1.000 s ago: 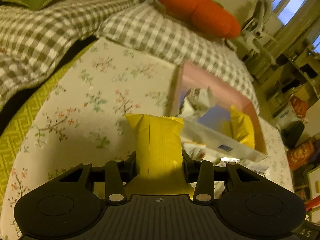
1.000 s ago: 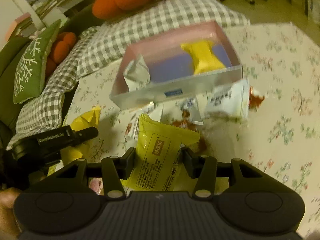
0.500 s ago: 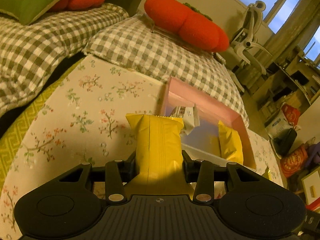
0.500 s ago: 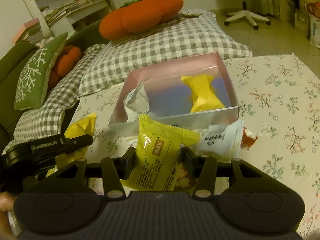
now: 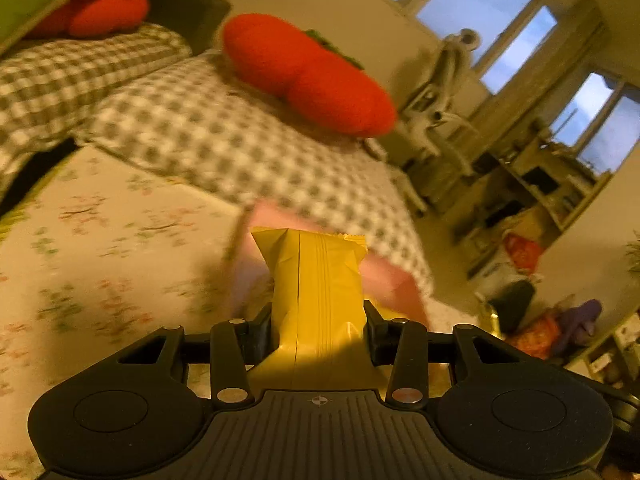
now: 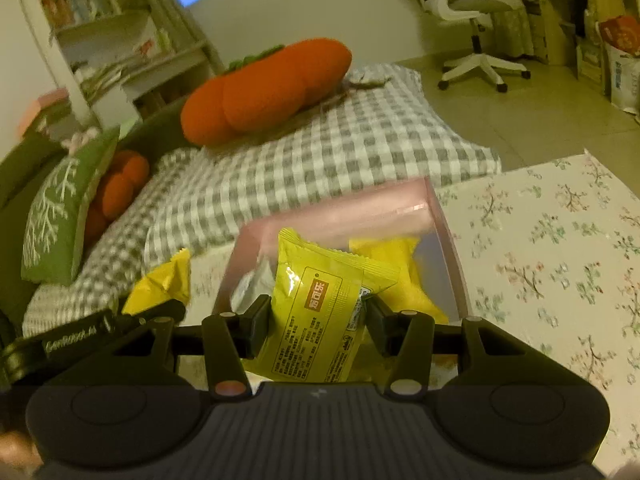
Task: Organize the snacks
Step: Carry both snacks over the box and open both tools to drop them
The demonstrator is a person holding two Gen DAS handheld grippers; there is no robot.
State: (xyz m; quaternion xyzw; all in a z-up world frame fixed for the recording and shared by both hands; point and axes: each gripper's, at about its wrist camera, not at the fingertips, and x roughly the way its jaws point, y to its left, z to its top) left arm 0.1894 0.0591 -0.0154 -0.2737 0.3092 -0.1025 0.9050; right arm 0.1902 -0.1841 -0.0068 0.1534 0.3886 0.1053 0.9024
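My left gripper (image 5: pixel 319 330) is shut on a plain yellow snack packet (image 5: pixel 318 280), held upright above the floral table (image 5: pixel 100 248), just short of the pink box (image 5: pixel 396 288). My right gripper (image 6: pixel 316 320) is shut on a yellow-green printed snack packet (image 6: pixel 324 312), held above the near side of the pink box (image 6: pixel 448 232). Inside the box lie a yellow packet (image 6: pixel 404 272) and a silver packet (image 6: pixel 250 284). The left gripper (image 6: pixel 156 312) and its yellow packet (image 6: pixel 162 284) show at the left of the right wrist view.
A grey checked cushion (image 6: pixel 320 160) with an orange pumpkin pillow (image 6: pixel 264 92) lies behind the box. A green pillow (image 6: pixel 60 216) is at the far left. The floral tablecloth (image 6: pixel 560 260) extends right. An office chair (image 6: pixel 472 20) stands on the floor beyond.
Both grippers have risen with their packets and tilted up, so more of the room shows. The loose packets in front of the box have dropped out of view.
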